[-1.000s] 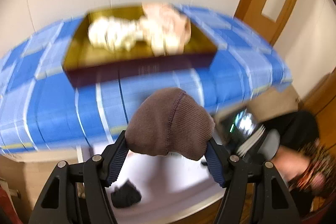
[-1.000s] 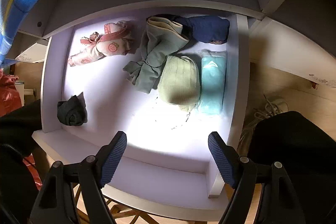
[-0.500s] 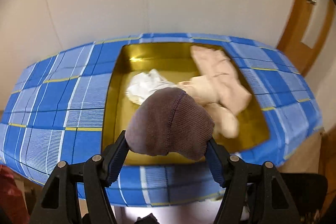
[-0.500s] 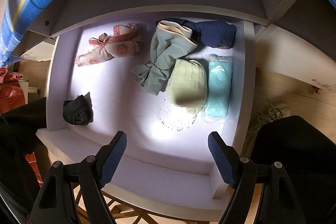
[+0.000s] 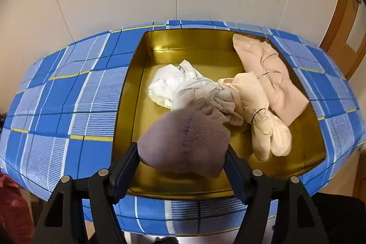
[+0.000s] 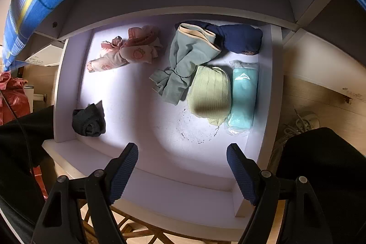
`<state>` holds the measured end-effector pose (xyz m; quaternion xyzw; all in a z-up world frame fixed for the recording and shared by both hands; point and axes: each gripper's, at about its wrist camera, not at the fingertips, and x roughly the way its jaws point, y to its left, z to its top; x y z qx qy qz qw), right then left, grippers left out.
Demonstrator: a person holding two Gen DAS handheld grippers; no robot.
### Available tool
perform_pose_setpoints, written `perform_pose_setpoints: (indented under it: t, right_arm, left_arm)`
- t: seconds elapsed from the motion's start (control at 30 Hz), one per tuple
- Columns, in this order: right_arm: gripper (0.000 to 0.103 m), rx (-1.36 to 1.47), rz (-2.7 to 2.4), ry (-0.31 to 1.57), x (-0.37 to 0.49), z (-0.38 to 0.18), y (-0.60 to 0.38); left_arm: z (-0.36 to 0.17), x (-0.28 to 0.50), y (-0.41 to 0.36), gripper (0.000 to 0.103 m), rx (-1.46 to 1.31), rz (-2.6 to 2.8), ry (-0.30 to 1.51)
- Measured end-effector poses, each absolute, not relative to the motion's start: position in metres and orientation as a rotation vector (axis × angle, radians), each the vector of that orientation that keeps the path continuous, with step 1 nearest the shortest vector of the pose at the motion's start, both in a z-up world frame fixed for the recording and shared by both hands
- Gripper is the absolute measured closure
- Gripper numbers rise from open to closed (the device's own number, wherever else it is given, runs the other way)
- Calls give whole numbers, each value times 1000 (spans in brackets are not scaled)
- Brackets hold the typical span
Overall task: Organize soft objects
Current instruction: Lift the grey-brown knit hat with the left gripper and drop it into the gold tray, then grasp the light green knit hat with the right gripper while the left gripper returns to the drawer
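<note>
In the left wrist view a brown knit bundle point(image 5: 183, 141) sits between the fingers of my left gripper point(image 5: 181, 152), over the near part of a gold tray point(image 5: 183, 54). The jaws are opening, and the bundle is blurred and sagging loose between the pads. The tray also holds a white cloth point(image 5: 173, 86), a pink garment point(image 5: 270, 74) and beige socks point(image 5: 270, 138). My right gripper point(image 6: 183, 152) stands open with nothing in it above a white drawer point(image 6: 146, 175).
The drawer holds a pink patterned bundle point(image 6: 123, 52), a grey-green garment point(image 6: 185, 61), a navy bundle point(image 6: 240, 38), a pale green knit point(image 6: 209, 93), a turquoise packet point(image 6: 243, 95) and a black bundle point(image 6: 89, 120). A blue plaid cloth point(image 5: 68, 106) surrounds the tray. A wooden door point(image 5: 343, 26) is at the far right.
My left gripper has carried the brown bundle from beside the table to over the gold tray. The bundle now looks blurred and lower between the fingers. The right gripper has stayed put.
</note>
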<state>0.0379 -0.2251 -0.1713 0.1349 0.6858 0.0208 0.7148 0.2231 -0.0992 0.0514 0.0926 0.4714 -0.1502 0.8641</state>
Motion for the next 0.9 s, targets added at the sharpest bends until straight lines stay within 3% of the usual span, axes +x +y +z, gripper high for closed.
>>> perform_pose_setpoints:
  t: [0.5,0.9]
  right_arm:
    - [23,277,25,1520,38,-175,-227]
    - [22,205,-10,1529,44,-191,-227]
  left_arm:
    - [78,160,-62,31,63,-457,865]
    - [-11,93,-20,31,19,-414,1012]
